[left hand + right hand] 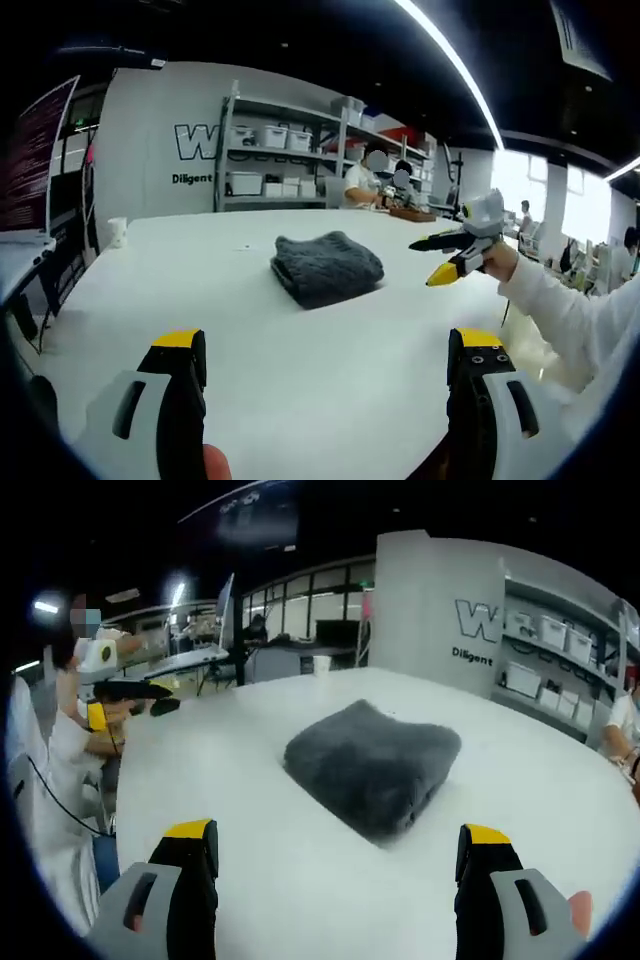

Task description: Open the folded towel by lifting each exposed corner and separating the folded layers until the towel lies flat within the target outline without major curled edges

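A dark grey folded towel [327, 265] [372, 760] lies as a thick wad on the white table [300, 400] [270, 880]. My left gripper [328, 345] stands open over bare table, well short of the towel. My right gripper [338, 832] is open too, with the towel just beyond its yellow-tipped jaws and nothing between them. In the left gripper view the right gripper [428, 262] comes in from the right, held by a hand in a white sleeve, open and beside the towel. In the right gripper view the left gripper [160, 697] hovers at the table's far left edge.
Shelves with white bins [275, 150] [545, 650] stand behind the table, next to a grey pillar [440, 610] with lettering. A white cup [117, 232] sits near the far left edge. A screen [30, 160] stands at the left. People sit at the far end [365, 185].
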`<control>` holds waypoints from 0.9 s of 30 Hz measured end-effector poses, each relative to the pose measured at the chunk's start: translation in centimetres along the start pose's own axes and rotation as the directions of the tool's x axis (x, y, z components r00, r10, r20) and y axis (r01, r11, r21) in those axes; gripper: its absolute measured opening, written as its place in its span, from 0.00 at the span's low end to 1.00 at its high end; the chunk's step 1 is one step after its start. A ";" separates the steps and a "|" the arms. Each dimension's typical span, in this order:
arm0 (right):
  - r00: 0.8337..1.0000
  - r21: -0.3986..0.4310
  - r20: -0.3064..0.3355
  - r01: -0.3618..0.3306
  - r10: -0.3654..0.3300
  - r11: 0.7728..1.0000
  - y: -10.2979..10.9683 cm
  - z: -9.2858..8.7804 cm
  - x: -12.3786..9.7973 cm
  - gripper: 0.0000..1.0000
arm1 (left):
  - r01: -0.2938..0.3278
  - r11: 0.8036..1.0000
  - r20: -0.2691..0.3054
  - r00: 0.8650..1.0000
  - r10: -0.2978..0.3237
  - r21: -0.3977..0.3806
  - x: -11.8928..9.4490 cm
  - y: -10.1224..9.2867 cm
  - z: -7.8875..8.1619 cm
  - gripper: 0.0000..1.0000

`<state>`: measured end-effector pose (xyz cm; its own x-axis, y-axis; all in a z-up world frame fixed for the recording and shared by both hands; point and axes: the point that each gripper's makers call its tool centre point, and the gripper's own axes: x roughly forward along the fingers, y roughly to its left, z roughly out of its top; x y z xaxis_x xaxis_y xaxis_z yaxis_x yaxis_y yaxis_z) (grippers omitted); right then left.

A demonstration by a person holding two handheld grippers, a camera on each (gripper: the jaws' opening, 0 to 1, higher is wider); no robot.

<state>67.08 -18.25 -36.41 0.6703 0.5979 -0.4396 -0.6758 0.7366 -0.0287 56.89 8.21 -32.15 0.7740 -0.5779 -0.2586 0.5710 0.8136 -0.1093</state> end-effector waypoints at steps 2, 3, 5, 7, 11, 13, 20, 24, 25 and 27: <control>1.000 0.008 0.001 -0.008 0.008 1.000 -0.4 -0.2 0.9 0.99 | -0.002 1.000 0.005 1.000 0.002 -0.006 -0.1 0.3 0.0 1.00; 1.000 0.014 -0.003 -0.007 0.007 1.000 -0.6 -0.3 1.3 0.99 | -0.003 1.000 0.005 1.000 0.003 -0.009 -0.2 0.5 -0.1 1.00; 1.000 0.020 -0.012 -0.008 0.008 1.000 -0.9 -0.7 2.1 0.99 | -0.009 1.000 0.006 1.000 0.009 -0.016 -0.3 0.8 -0.2 1.00; 1.000 0.052 -0.014 -0.010 0.010 0.999 -1.5 -1.0 2.8 0.99 | -0.012 1.000 0.005 1.000 0.012 -0.019 -0.5 1.1 -0.4 1.00; 1.000 0.098 -0.016 -0.009 0.011 0.995 -2.3 -1.6 3.9 0.99 | -0.021 0.999 0.008 1.000 0.021 -0.024 -0.9 1.6 -0.5 1.00; 1.000 0.119 -0.024 -0.006 0.009 0.993 -2.7 -1.8 4.4 0.99 | -0.027 0.999 0.010 1.000 0.028 -0.026 -1.1 1.9 -0.6 1.00; 1.000 0.145 0.008 -0.015 0.014 0.989 -2.8 -1.6 5.5 0.91 | -0.051 0.998 0.009 0.999 0.051 -0.040 -1.6 2.9 -0.9 1.00; 1.000 0.154 0.016 -0.020 0.018 0.988 -2.8 -1.7 5.8 0.82 | -0.050 0.998 0.018 0.999 0.051 -0.046 -2.0 3.2 -0.9 1.00; 1.000 0.152 0.015 -0.020 0.018 0.988 -2.8 -1.7 5.9 0.79 | -0.050 0.998 0.019 0.999 0.051 -0.047 -2.0 3.2 -0.9 1.00; 1.000 0.148 0.013 -0.023 0.021 0.989 -2.7 -1.7 5.9 0.74 | -0.051 0.997 0.020 0.998 0.052 -0.051 -2.2 3.4 -1.0 1.00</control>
<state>72.37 -17.25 -40.51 0.6600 0.6173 -0.4283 -0.6380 0.7615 0.1145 56.89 12.28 -32.91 0.8079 -0.5360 -0.2449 0.5162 0.8442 -0.1447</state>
